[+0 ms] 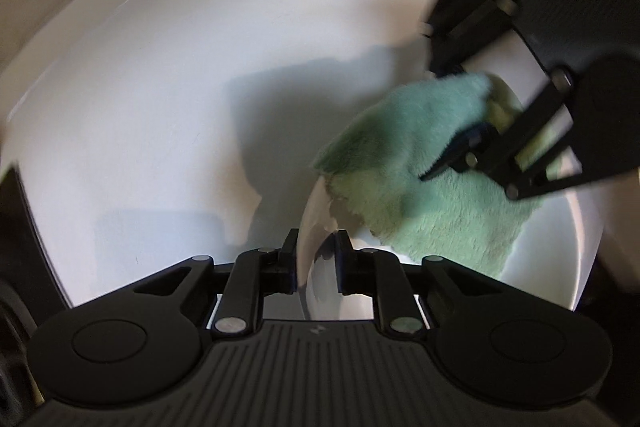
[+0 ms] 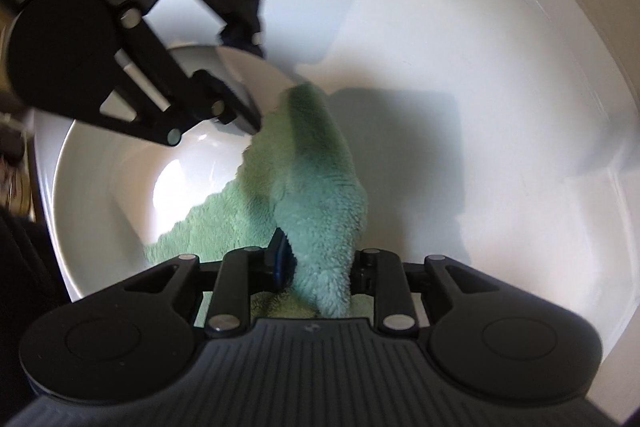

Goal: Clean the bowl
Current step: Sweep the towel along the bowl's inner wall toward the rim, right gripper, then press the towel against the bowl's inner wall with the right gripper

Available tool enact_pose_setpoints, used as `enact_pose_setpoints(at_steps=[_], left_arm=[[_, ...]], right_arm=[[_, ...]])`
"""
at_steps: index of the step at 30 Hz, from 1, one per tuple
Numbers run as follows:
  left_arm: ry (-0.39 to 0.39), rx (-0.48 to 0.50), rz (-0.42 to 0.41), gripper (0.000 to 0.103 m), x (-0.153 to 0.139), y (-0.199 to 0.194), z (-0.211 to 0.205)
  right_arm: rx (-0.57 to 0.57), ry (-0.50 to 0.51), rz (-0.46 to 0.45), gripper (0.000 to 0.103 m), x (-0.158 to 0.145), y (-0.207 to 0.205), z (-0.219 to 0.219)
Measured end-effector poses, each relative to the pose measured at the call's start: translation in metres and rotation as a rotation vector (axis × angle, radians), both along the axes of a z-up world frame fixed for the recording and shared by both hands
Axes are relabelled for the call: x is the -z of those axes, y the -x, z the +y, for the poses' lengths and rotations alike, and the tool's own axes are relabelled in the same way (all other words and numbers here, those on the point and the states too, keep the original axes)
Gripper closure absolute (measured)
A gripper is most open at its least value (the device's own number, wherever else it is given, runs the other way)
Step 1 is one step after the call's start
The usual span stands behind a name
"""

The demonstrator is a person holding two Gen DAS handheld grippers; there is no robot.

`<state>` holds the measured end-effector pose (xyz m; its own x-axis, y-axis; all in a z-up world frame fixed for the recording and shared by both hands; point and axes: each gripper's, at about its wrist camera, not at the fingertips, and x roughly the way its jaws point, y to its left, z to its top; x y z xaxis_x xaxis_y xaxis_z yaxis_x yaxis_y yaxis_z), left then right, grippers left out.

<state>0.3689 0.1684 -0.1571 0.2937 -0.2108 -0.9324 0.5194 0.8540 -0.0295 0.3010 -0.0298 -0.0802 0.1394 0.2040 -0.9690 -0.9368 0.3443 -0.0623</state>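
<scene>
bowl (image 2: 100, 163): green cloth (image 2: 320, 187) inside; left gripper (image 1: 317, 259) clamps rim; right gripper (image 2: 320, 259) pinches cloth

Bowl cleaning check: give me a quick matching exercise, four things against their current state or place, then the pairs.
Things:
1. left gripper
2. right gripper
3. green cloth
4. white bowl

States:
A. draped partly inside the bowl
B. shut on the cloth
C. held by its rim on the white surface
D. shut on the bowl's rim

Pairs: 1-D, 2-B, 3-A, 4-C
</scene>
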Motion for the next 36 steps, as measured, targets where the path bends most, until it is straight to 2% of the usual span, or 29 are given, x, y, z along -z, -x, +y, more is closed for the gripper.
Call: enact_pose_setpoints(at_steps=[2, 7, 10, 11, 14, 16, 19, 21, 24, 25, 26, 28, 32, 36], left_arm=[[0.015, -0.066, -0.017, 0.085, -0.002, 0.01, 0.007], [0.057, -0.213, -0.06, 0.083, -0.006, 0.035, 0.02], [0.084, -0.282, -0.08, 0.083, -0.008, 0.052, 0.027], [0.084, -0.277, -0.08, 0.083, -0.009, 0.055, 0.027], [0.07, -0.193, -0.04, 0.086, 0.002, 0.059, 0.034], [0.069, -0.128, -0.002, 0.086, 0.01, 0.059, 0.042], [0.081, -0.056, 0.053, 0.084, 0.004, 0.057, 0.048], [0.062, -0.031, 0.07, 0.086, 0.001, 0.052, 0.049], [-0.001, -0.017, 0.095, 0.087, 0.019, 0.007, 0.014], [-0.013, -0.016, 0.103, 0.087, 0.019, 0.004, 0.014], [-0.021, -0.017, 0.113, 0.087, 0.019, 0.002, 0.014], [-0.038, -0.02, 0.119, 0.087, 0.017, 0.0, 0.013], [-0.017, -0.088, 0.114, 0.088, 0.015, 0.002, 0.018], [0.038, -0.189, 0.096, 0.09, 0.014, 0.008, 0.029]], right_arm=[[0.174, -0.027, 0.017, 0.082, 0.0, -0.005, -0.008], [0.528, -0.114, 0.068, 0.082, -0.001, -0.003, -0.038], [0.663, -0.163, 0.111, 0.082, -0.002, -0.003, -0.052], [0.659, -0.163, 0.111, 0.082, 0.001, 0.0, -0.05], [0.508, -0.101, 0.081, 0.083, 0.011, 0.001, -0.031], [0.411, -0.066, 0.07, 0.084, 0.002, -0.007, -0.029], [0.27, -0.021, 0.019, 0.084, -0.003, -0.017, -0.018], [0.146, 0.002, -0.026, 0.083, -0.005, -0.027, -0.008], [-0.087, 0.012, -0.095, 0.081, -0.002, -0.037, 0.008], [-0.153, 0.01, -0.109, 0.081, -0.002, -0.04, 0.013], [-0.171, 0.011, -0.108, 0.08, -0.001, -0.044, 0.017], [-0.162, 0.026, -0.121, 0.078, 0.001, -0.051, 0.024], [0.018, 0.042, -0.11, 0.077, 0.0, -0.064, 0.025], [0.367, -0.004, 0.009, 0.079, 0.002, -0.072, 0.0]])
